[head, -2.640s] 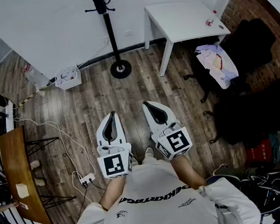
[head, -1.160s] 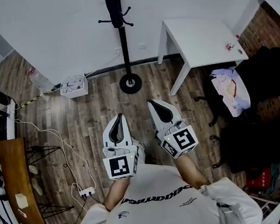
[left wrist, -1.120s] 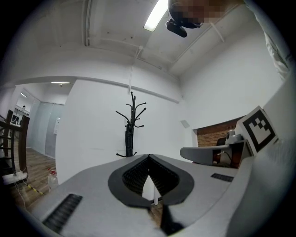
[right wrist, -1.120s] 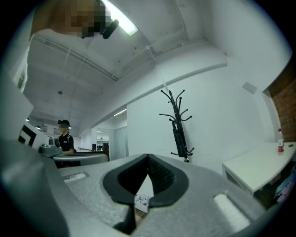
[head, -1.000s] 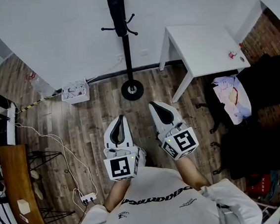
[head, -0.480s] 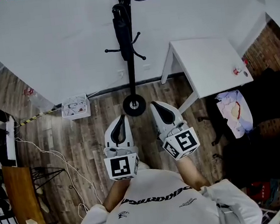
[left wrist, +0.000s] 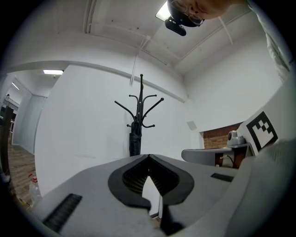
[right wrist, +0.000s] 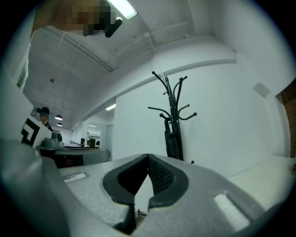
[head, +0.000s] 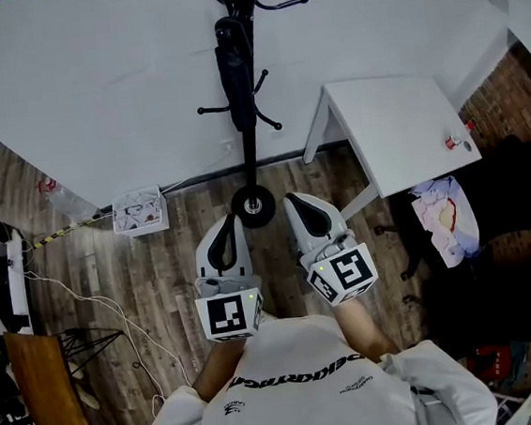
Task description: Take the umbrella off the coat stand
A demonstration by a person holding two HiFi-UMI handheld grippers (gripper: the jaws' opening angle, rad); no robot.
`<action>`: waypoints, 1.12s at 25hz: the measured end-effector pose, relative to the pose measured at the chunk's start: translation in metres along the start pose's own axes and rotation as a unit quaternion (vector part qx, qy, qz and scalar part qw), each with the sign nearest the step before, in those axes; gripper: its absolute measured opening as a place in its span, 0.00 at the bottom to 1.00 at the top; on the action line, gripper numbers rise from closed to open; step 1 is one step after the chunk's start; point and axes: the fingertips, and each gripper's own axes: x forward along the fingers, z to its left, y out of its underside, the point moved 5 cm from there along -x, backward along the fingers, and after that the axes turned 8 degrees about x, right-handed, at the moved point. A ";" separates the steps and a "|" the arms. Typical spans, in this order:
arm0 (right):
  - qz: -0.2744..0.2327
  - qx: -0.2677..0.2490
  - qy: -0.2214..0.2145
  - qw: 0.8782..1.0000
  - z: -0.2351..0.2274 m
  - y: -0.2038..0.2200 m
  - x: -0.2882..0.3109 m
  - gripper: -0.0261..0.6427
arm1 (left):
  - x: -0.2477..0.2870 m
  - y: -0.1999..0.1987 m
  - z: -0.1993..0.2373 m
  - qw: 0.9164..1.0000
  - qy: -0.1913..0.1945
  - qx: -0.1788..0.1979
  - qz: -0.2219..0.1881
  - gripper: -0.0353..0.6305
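Note:
A black coat stand (head: 252, 142) rises against the white wall, its round base (head: 253, 206) on the wood floor just ahead of both grippers. A folded black umbrella (head: 235, 73) hangs upright along the pole below the upper hooks. In the left gripper view the umbrella (left wrist: 134, 141) hangs straight ahead, some way off; in the right gripper view the umbrella (right wrist: 172, 139) is slightly right of centre. My left gripper (head: 231, 220) and right gripper (head: 290, 198) are held side by side, level, pointing at the stand. Both are shut and hold nothing.
A white table (head: 399, 131) stands right of the stand, with a small item near its right edge. A chair with clothes (head: 440, 217) and dark bags lie further right. A white box (head: 139, 212) sits by the wall at left, and cables (head: 105, 304) cross the floor.
The person has walked toward the coat stand. Its base now lies just ahead of the gripper tips and the umbrella looks larger. Both grippers stayed shut, side by side.

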 end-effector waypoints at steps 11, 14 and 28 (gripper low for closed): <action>0.008 0.005 -0.013 1.000 -0.034 -0.004 0.026 0.04 | 0.054 -0.008 0.011 1.000 -0.023 -0.009 0.012 0.05; 0.009 0.006 -0.020 1.000 -0.048 -0.006 0.036 0.04 | 0.077 -0.011 0.015 0.999 -0.030 -0.008 0.020 0.05; 0.013 0.021 -0.023 0.999 -0.109 -0.004 0.063 0.04 | 0.175 -0.005 0.026 0.998 -0.023 -0.012 0.054 0.20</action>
